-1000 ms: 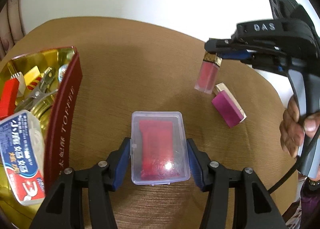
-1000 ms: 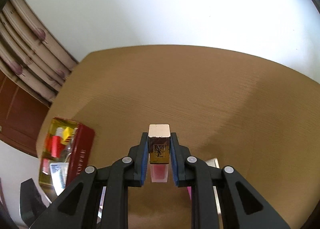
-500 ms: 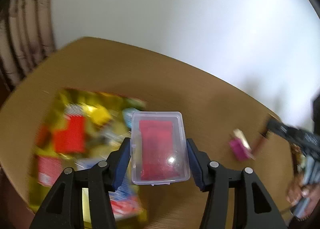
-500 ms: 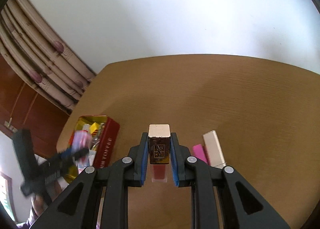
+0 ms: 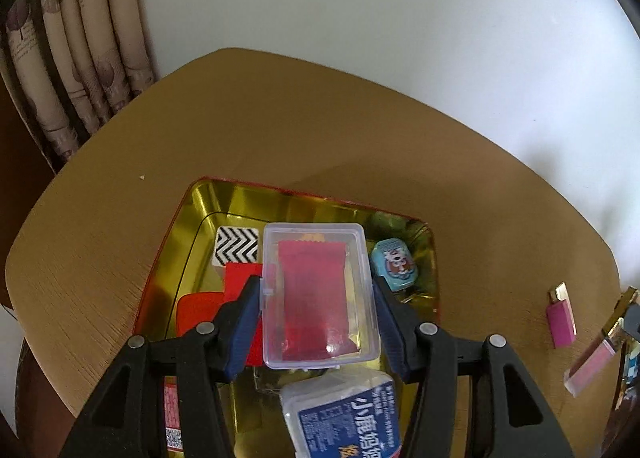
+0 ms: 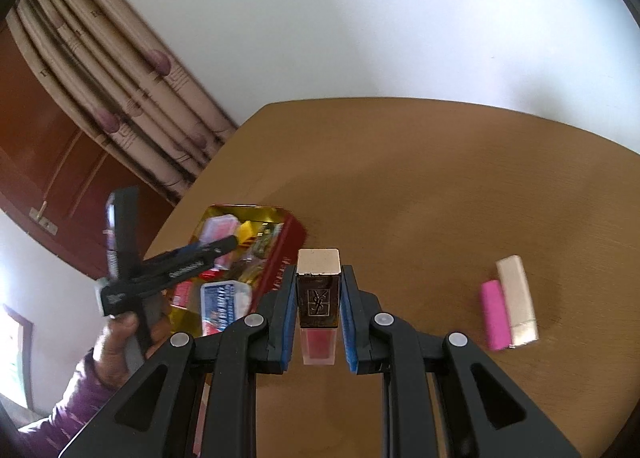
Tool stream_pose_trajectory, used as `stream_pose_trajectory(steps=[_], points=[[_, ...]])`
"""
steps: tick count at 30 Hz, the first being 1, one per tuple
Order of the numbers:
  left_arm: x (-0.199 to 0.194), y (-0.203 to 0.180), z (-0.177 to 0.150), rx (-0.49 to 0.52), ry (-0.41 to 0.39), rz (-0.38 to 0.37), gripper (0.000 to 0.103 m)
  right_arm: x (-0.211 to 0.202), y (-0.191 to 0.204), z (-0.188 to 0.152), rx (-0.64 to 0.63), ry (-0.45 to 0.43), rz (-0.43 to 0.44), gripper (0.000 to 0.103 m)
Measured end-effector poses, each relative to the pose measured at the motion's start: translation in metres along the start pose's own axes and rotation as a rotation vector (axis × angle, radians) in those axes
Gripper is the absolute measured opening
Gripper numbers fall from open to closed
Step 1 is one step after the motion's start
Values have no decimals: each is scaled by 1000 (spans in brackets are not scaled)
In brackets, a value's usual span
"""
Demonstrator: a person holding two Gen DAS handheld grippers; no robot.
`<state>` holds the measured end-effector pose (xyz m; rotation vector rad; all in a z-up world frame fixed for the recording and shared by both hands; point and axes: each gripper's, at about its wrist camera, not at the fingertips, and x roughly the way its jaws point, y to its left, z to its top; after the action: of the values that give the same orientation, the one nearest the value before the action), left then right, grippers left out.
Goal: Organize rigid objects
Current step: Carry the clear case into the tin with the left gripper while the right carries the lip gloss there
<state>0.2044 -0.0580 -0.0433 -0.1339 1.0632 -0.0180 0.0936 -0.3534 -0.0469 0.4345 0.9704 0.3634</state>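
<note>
Item: clear plastic case (image 5: 320, 294), one, red sachet inside, clamped between the jaws of the left hand-held gripper (image 5: 318, 314) and held above the open gold-lined tin (image 5: 180, 234).

Item: lip-gloss bottle (image 6: 318, 298), one, gold cap forward, pinched in the closed right hand-held gripper (image 6: 318, 314), with the tin ahead to its left.

Loose on the surface (image 6: 420, 186), right of that gripper: two lipsticks, pink (image 6: 495, 314) and pale (image 6: 516, 300), touching.

Step judged: stowing. Next: lower the case into a free spot, then release.
</note>
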Motion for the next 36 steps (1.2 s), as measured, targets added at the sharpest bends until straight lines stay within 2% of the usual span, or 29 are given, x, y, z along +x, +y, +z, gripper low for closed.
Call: stream_pose_trajectory(steps=[8, 13, 15, 20, 23, 28, 32, 36], points=[[0, 8, -4, -17, 1, -1, 56, 33, 41, 12, -58, 35, 40, 18], [-1, 15, -5, -11, 10, -42, 56, 60, 64, 23, -82, 68, 53, 18], [-5, 18, -5, 0, -5, -74, 56, 73, 73, 28, -89, 86, 61, 18], [-29, 28, -9, -25, -56, -96, 56, 108, 88, 36, -122, 126, 23, 18], [-54, 36, -17, -48, -94, -118, 56, 125, 88, 36, -123, 158, 5, 18], [-89, 49, -47, -71, -123, -90, 56, 144, 92, 33, -131, 194, -17, 18], [-98, 64, -71, -101, -127, -84, 56, 161, 92, 29, -129, 241, -46, 18], [-97, 70, -82, -113, -118, -101, 56, 173, 94, 26, -124, 270, -66, 19]])
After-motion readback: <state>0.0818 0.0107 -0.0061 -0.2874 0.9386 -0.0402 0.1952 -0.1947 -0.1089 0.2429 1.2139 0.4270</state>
